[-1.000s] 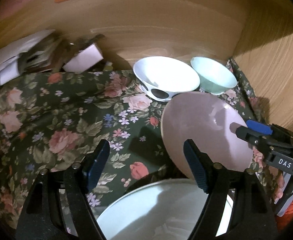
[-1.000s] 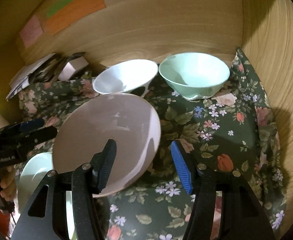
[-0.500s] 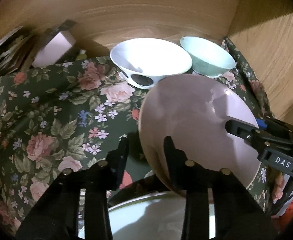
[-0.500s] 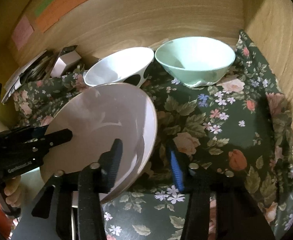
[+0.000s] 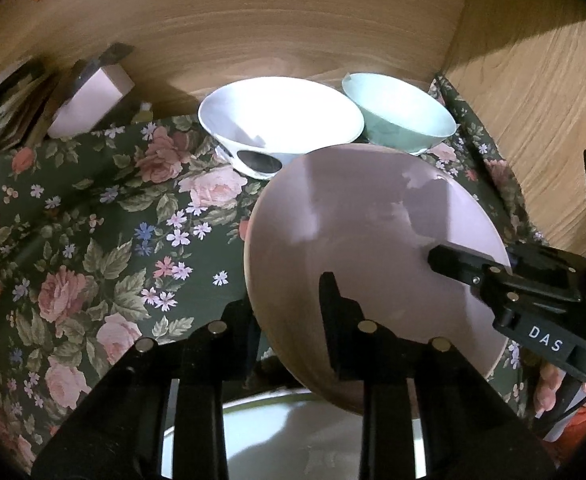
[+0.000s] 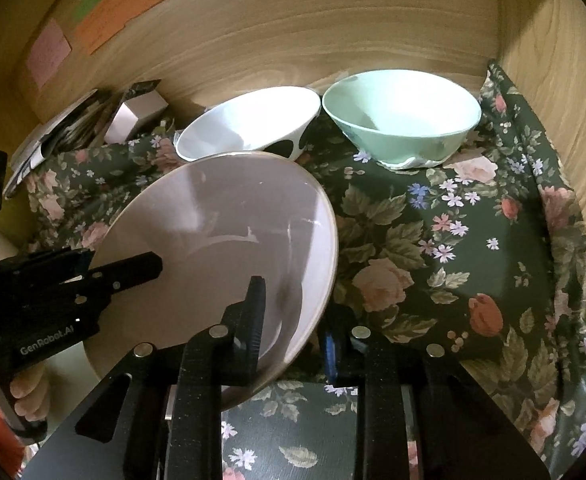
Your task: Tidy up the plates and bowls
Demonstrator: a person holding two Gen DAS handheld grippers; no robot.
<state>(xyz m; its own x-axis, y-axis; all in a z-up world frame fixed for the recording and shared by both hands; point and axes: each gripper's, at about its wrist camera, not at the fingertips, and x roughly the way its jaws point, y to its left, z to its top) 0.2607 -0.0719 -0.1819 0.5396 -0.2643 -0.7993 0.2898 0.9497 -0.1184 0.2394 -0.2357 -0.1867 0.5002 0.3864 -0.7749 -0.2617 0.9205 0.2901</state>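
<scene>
A pale pink plate (image 5: 373,240) (image 6: 221,232) is tilted over the floral cloth, its far rim close to the white bowl. My left gripper (image 5: 289,300) (image 6: 117,260) is closing on the plate's left rim, with one finger above and one below. My right gripper (image 6: 293,312) (image 5: 473,258) is shut on the opposite rim. Behind stand a white bowl with black spots (image 5: 281,120) (image 6: 249,120) and a mint-green bowl (image 5: 401,116) (image 6: 401,112). A pale green plate (image 5: 293,432) lies under the left gripper.
The dark floral cloth (image 5: 113,220) (image 6: 453,240) covers a shelf enclosed by wooden walls (image 5: 293,20) at the back and right. A small box and papers (image 5: 89,100) lean at the back left. Sticky notes (image 6: 133,0) are on the back wall.
Both grippers went from open to closed on opposite rims of the pink plate. The left gripper moved in towards the plate, which now stands more tilted.
</scene>
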